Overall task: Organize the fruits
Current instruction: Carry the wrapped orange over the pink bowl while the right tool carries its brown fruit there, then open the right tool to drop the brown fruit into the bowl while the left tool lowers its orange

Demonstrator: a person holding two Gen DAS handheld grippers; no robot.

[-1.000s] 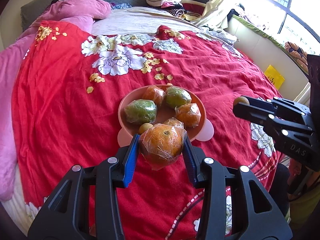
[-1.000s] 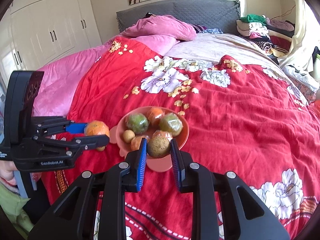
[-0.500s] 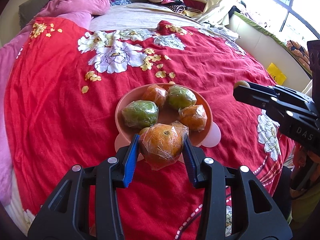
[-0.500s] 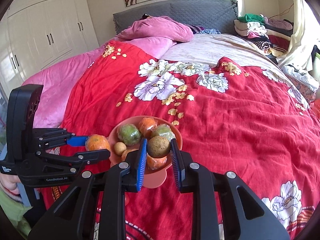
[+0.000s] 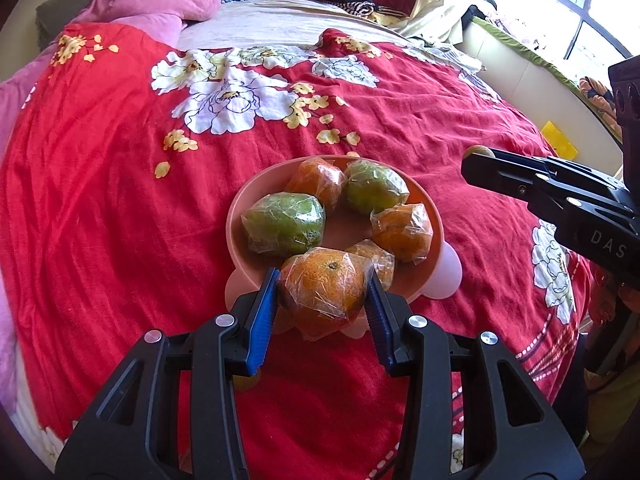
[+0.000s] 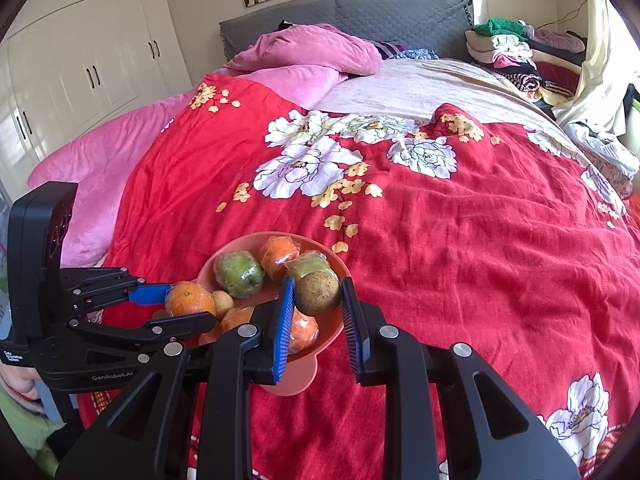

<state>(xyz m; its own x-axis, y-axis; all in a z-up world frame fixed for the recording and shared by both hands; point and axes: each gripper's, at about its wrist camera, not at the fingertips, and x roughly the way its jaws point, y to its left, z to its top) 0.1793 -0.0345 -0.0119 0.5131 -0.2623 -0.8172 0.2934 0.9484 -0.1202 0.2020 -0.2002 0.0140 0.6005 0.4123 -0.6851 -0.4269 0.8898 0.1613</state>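
Note:
A pink bowl point(image 5: 240, 216) sits on the red flowered bedspread and holds several plastic-wrapped orange and green fruits. My left gripper point(image 5: 322, 292) is shut on a wrapped orange point(image 5: 324, 288), held over the bowl's near rim. It also shows at the left of the right wrist view point(image 6: 188, 304). My right gripper point(image 6: 316, 296) is shut on a small brown round fruit point(image 6: 317, 293), held over the bowl's point(image 6: 340, 268) right side. In the left wrist view the right gripper point(image 5: 480, 156) reaches in from the right, with the brown fruit just visible at its tip.
A small tan fruit point(image 6: 223, 302) lies in the bowl near the left gripper. Pink pillows point(image 6: 312, 50) and the grey headboard point(image 6: 360, 12) are at the far end. Folded clothes point(image 6: 508, 48) are piled at the back right. White wardrobes point(image 6: 80, 52) stand at the left.
Both grippers have moved forward over the bowl with their fruits still held. The bowl now sits closer and lower in both views.

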